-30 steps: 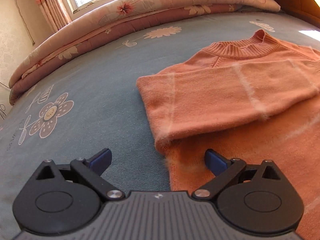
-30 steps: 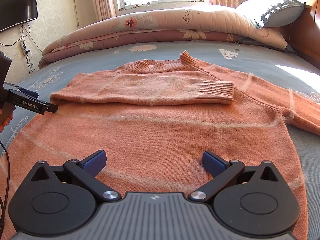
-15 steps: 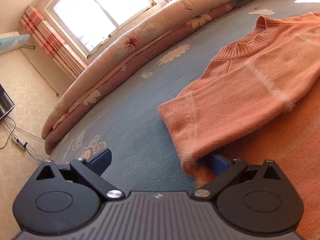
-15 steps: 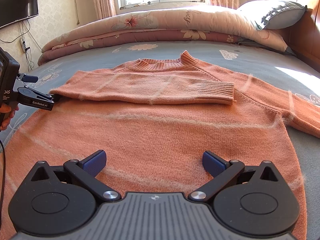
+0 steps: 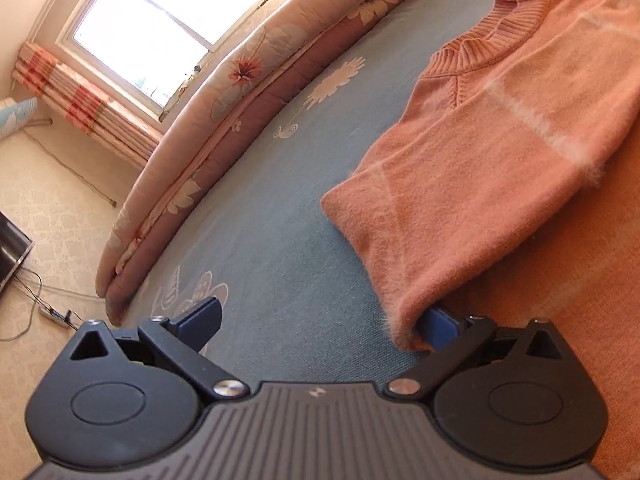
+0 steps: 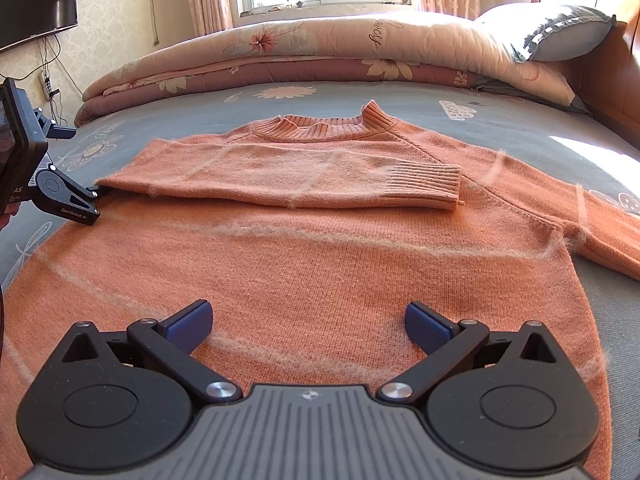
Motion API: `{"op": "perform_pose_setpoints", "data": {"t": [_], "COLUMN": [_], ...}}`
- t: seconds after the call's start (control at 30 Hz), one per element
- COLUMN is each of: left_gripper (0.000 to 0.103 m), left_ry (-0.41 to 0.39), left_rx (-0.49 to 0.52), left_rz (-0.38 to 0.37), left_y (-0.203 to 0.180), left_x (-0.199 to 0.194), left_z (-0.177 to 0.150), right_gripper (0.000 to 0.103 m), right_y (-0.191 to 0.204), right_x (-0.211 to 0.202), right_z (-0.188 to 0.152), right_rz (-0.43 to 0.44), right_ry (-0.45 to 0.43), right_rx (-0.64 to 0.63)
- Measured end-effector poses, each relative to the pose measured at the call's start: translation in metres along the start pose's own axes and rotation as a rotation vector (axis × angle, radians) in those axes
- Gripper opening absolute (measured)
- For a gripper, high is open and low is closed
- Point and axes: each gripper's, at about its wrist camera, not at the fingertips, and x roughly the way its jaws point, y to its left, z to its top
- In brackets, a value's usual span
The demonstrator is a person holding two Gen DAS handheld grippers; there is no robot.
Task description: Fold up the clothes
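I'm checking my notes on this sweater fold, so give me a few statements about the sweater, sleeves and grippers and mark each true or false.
1. One sleeve lies folded across the sweater. True.
2. The other sleeve is folded in too. False: it lies spread out on the bed.
3. The right gripper is shut on the hem. False: it is open, holding nothing.
4. The left gripper is open, one finger tucked under the sleeve fold. True.
5. The sweater is blue. False: it is orange.
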Motion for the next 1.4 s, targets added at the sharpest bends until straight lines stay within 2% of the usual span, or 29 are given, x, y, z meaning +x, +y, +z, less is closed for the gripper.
{"op": "perform_pose_setpoints", "data": {"t": [0.07, 0.13, 0.2, 0.27, 0.57, 0.67, 0.93, 1.0, 1.07, 1.23, 1.3, 1.4], "left_gripper": [0.103, 0.103, 0.102, 0.102, 0.102, 0.102, 0.101, 0.101, 0.101, 0.101, 0.101, 0.103], "left_ry": [0.039, 0.045, 0.036, 0.052, 0.010, 0.110, 0.030, 0.009, -0.011, -0.001, 0.021, 0.023], "left_rx": [-0.147, -0.211, -0.192, -0.114, -0.344, -0.285, -0.394, -0.422, -0.449, -0.546, -0.558, -0.592], "left_rz": [-0.099, -0.140, -0.146, -0.140, -0.202, -0.182, -0.229, -0.240, -0.252, -0.299, -0.258, -0.269], "left_y": [0.022, 0.032, 0.030, 0.024, 0.055, 0.031, 0.051, 0.055, 0.060, 0.047, 0.040, 0.039], "left_x": [0.012, 0.010, -0.001, -0.015, -0.005, 0.020, -0.020, -0.030, -0.040, -0.014, -0.003, 0.004], "left_z": [-0.007, -0.011, -0.016, -0.022, 0.002, 0.002, -0.023, -0.030, -0.036, -0.053, -0.056, -0.061], "right_gripper": [0.103, 0.103, 0.103, 0.103, 0.103, 0.103, 0.103, 0.103, 0.095, 0.078, 0.077, 0.075], "right_y": [0.000, 0.000, -0.001, -0.001, 0.001, -0.001, -0.012, -0.022, -0.038, -0.068, -0.078, -0.088], "right_x": [0.000, 0.000, 0.000, 0.000, 0.000, -0.001, -0.004, -0.008, -0.014, -0.009, -0.003, 0.015], "right_z": [0.000, 0.000, 0.000, 0.000, 0.000, 0.000, 0.002, 0.005, 0.010, 0.030, 0.038, 0.047], "right_rz": [0.000, 0.001, 0.002, 0.001, 0.001, 0.008, 0.073, 0.116, 0.195, 0.337, 0.382, 0.392], "right_ry": [0.000, 0.000, 0.000, 0.001, 0.000, -0.002, 0.004, -0.009, -0.044, -0.070, -0.069, -0.030], "right_rx": [0.000, 0.001, 0.003, 0.002, 0.002, 0.011, 0.008, 0.059, 0.164, 0.434, 0.539, 0.666]}}
